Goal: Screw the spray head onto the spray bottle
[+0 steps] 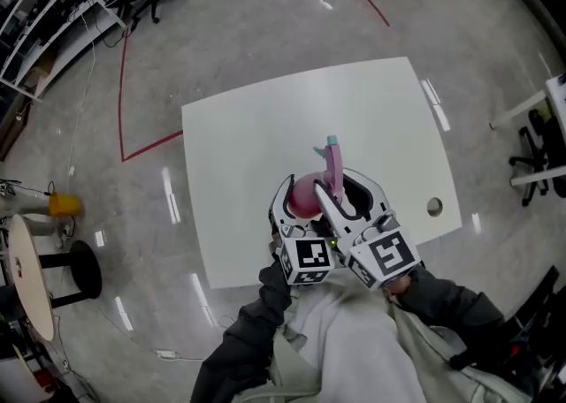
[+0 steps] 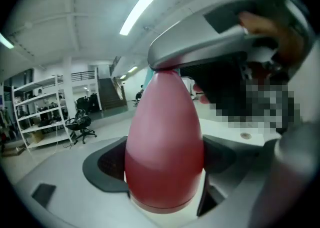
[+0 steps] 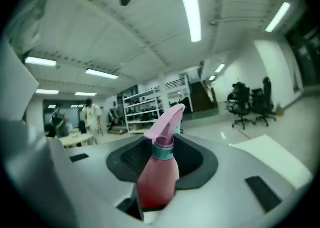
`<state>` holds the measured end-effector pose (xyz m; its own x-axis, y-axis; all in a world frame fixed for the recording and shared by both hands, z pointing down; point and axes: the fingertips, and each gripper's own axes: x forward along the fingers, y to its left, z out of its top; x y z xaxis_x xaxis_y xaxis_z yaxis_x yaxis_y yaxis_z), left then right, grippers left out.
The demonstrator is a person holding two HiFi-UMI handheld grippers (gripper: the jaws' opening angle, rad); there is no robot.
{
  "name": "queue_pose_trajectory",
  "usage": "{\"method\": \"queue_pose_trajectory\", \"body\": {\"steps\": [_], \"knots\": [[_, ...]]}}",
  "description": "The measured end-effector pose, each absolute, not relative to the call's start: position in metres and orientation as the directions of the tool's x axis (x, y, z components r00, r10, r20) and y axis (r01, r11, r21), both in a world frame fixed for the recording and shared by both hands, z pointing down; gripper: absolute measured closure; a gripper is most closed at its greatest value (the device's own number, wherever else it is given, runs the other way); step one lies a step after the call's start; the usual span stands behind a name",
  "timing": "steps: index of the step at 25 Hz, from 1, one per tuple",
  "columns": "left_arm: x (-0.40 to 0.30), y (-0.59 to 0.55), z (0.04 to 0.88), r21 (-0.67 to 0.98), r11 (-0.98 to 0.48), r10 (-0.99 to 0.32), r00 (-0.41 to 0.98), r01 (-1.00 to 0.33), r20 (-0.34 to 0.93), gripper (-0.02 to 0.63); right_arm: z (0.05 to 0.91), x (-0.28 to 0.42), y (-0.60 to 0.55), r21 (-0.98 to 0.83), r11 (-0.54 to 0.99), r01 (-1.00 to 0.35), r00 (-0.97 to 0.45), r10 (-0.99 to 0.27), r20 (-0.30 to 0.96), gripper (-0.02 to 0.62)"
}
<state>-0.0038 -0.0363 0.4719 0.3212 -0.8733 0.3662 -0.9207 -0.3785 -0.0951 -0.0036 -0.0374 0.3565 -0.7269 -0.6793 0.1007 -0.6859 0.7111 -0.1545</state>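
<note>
Over the white table (image 1: 265, 127), your left gripper (image 2: 162, 182) clamped the spray bottle (image 2: 162, 132) by its body and your right gripper (image 3: 160, 172) gripped it nearer the spray head (image 3: 167, 119), where 1 crooked twist could have cross-threaded the teal collar (image 3: 163, 149).

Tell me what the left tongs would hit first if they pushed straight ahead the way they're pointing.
The spray bottle. Its red body sits right between the left tongs, so they would likely press into it at once.
</note>
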Motion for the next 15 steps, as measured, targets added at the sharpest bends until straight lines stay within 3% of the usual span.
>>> {"method": "queue_pose_trajectory", "body": {"steps": [3, 7, 10, 13, 15], "knots": [[0.003, -0.032, 0.461, -0.019, -0.43, -0.856, 0.401, -0.903, 0.325, 0.17, 0.347, -0.007, -0.029, -0.162, 0.739, -0.654, -0.755, -0.653, 0.063, 0.468], [0.01, -0.014, 0.435, -0.004, -0.652, -0.742, 0.637, -0.758, 0.21, 0.17, 0.333, -0.006, 0.017, -0.072, 0.927, -0.369, -0.929, -0.37, 0.0, 0.444], [0.016, 0.015, 0.409, 0.057, -0.824, -0.554, 0.823, -0.564, 0.124, 0.17, 0.328, 0.01, 0.028, -0.115, 0.971, -0.211, -0.976, -0.215, -0.03, 0.347], [0.026, 0.05, 0.405, 0.097, -0.927, -0.347, 0.928, -0.361, 0.137, 0.17, 0.319, 0.017, 0.024, -0.143, 0.985, -0.092, -0.995, -0.097, -0.026, 0.261], [0.038, 0.072, 0.408, 0.104, -0.967, -0.214, 0.962, -0.234, 0.172, 0.17, 0.314, 0.016, 0.034, -0.121, 0.992, 0.034, -0.999, 0.035, 0.01, 0.26]]}}
